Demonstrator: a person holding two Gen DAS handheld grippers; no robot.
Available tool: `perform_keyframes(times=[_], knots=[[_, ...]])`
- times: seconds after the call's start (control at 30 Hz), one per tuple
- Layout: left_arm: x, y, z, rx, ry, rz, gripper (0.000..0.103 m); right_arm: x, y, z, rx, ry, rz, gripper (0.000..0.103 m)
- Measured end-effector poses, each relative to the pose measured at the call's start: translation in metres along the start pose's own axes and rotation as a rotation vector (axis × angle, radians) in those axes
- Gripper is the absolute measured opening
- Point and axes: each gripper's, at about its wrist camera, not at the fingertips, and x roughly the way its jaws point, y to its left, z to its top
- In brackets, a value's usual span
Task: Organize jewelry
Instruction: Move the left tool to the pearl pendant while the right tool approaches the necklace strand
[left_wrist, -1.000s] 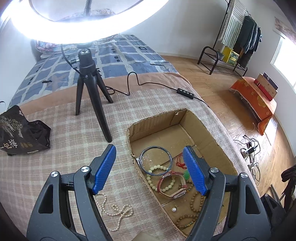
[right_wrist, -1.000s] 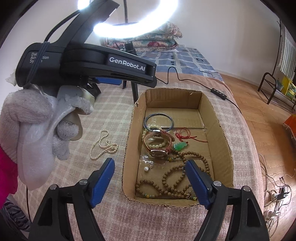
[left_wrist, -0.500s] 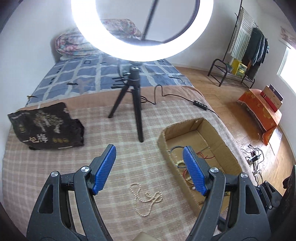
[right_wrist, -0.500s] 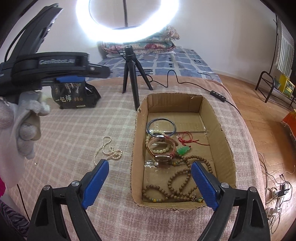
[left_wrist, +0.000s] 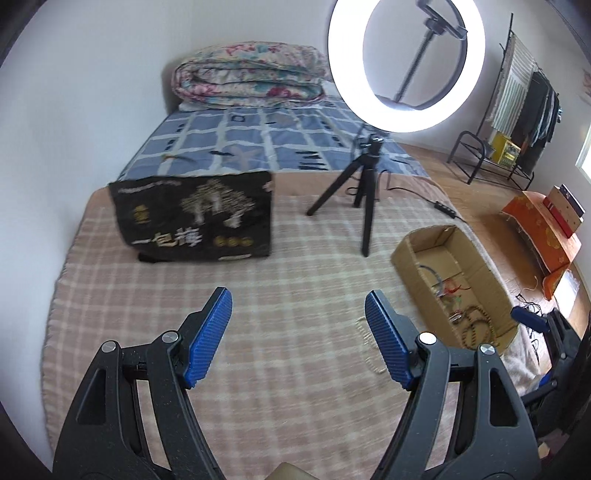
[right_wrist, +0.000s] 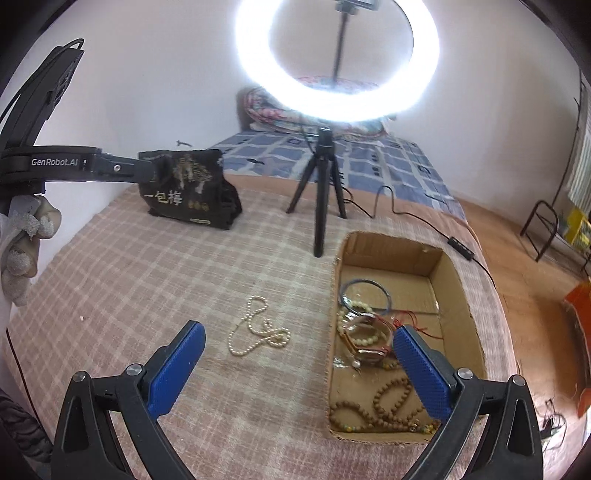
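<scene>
A white pearl necklace (right_wrist: 256, 330) lies loose on the checked blanket, left of an open cardboard box (right_wrist: 456, 280). The box holds a blue bangle (right_wrist: 365, 291), a watch (right_wrist: 369, 352), bead bracelets and wooden bead strands (right_wrist: 388, 406). My right gripper (right_wrist: 297, 341) is open and empty, raised above the blanket, the necklace between its fingers. My left gripper (left_wrist: 297, 312) is open and empty, high over bare blanket; the box (left_wrist: 476, 266) lies to its right, and the necklace (left_wrist: 364, 338) peeks beside its right finger. It also shows at the left of the right wrist view (right_wrist: 110, 168).
A ring light on a black tripod (right_wrist: 323, 192) stands behind the box, its cable (right_wrist: 417, 218) trailing right. A black printed bag (left_wrist: 199, 218) sits at the back left. A folded quilt (left_wrist: 251, 74) lies on the bed. The floor drops off to the right.
Both grippers have pulled back and up from the box. The left one swung left, away from the box, over bare blanket. The right one shifted left so the necklace lies between its fingers.
</scene>
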Motion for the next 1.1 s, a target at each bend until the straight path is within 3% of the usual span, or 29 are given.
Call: perform_keyframes(times=[0.27, 0.57, 0.63, 0.83, 1.07, 1.1], knots=[[-0.019, 0.065, -0.044, -0.076, 0.038, 0.071, 0.077, 0.016, 0.031, -0.001, -0.095, -0.005, 0.032, 0.103], [-0.02, 0.116, -0.097, -0.132, 0.132, 0.118, 0.076, 0.057, 0.035, -0.003, -0.082, 0.141, 0.102, 0.099], [-0.016, 0.121, -0.106, -0.137, 0.16, 0.113, 0.066, 0.065, 0.034, -0.004, -0.069, 0.17, 0.115, 0.098], [0.001, 0.131, -0.132, -0.156, 0.257, 0.08, 0.048, 0.085, 0.03, -0.006, -0.033, 0.23, 0.138, 0.092], [0.018, 0.125, -0.156, -0.095, 0.346, 0.064, 0.044, 0.098, 0.028, -0.005, -0.016, 0.273, 0.171, 0.083], [0.02, 0.123, -0.159, -0.079, 0.352, 0.067, 0.039, 0.099, 0.029, -0.005, -0.022, 0.274, 0.168, 0.083]])
